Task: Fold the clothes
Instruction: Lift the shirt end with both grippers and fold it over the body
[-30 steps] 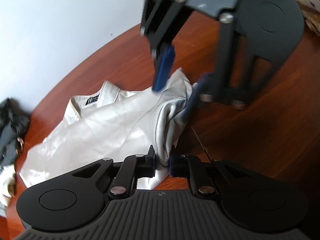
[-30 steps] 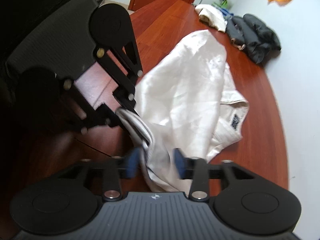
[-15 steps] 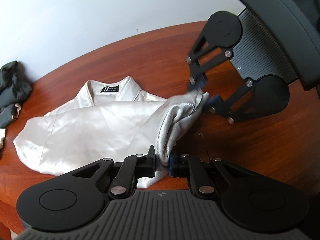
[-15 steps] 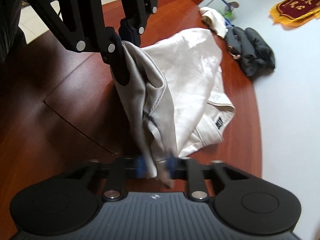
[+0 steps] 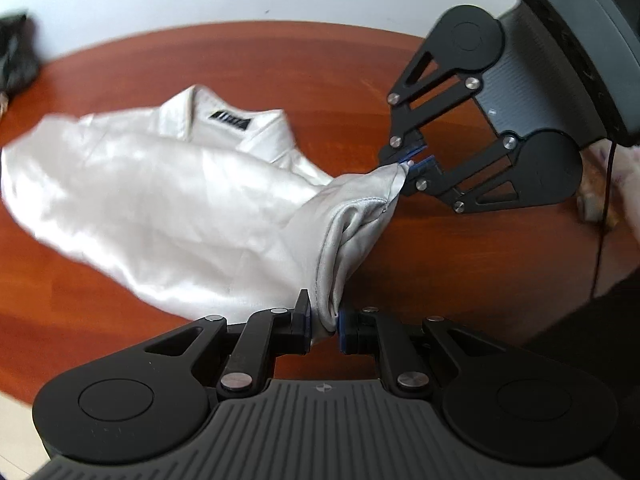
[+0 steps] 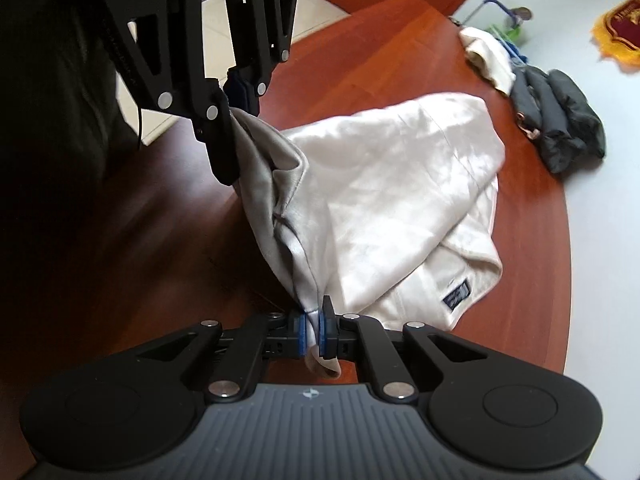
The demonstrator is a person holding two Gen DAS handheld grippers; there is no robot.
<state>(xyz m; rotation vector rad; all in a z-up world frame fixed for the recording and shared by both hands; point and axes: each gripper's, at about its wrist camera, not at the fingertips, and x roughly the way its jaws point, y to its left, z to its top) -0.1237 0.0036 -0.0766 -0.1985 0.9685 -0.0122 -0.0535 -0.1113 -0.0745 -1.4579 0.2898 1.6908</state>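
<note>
A white satin shirt [image 5: 160, 200] with a dark collar label [image 5: 232, 120] lies crumpled on the red-brown wooden table [image 5: 280, 64]. My left gripper [image 5: 323, 326] is shut on one corner of the shirt's edge. My right gripper [image 6: 313, 330] is shut on the other corner. The edge hangs stretched between them, lifted off the table. The right gripper also shows in the left wrist view [image 5: 412, 162]. The left gripper shows in the right wrist view [image 6: 234, 114]. The shirt [image 6: 400, 200] trails toward the wall.
A dark padded garment [image 6: 560, 120] and a cream cloth [image 6: 488, 60] lie at the table's far end by the wall. A red and gold pennant [image 6: 620, 28] hangs on the wall. A table seam [image 5: 600, 248] runs near the right.
My right gripper has closed on the shirt corner. Both grippers have drawn apart and lifted, stretching the edge between them. The shirt has shifted on the table.
</note>
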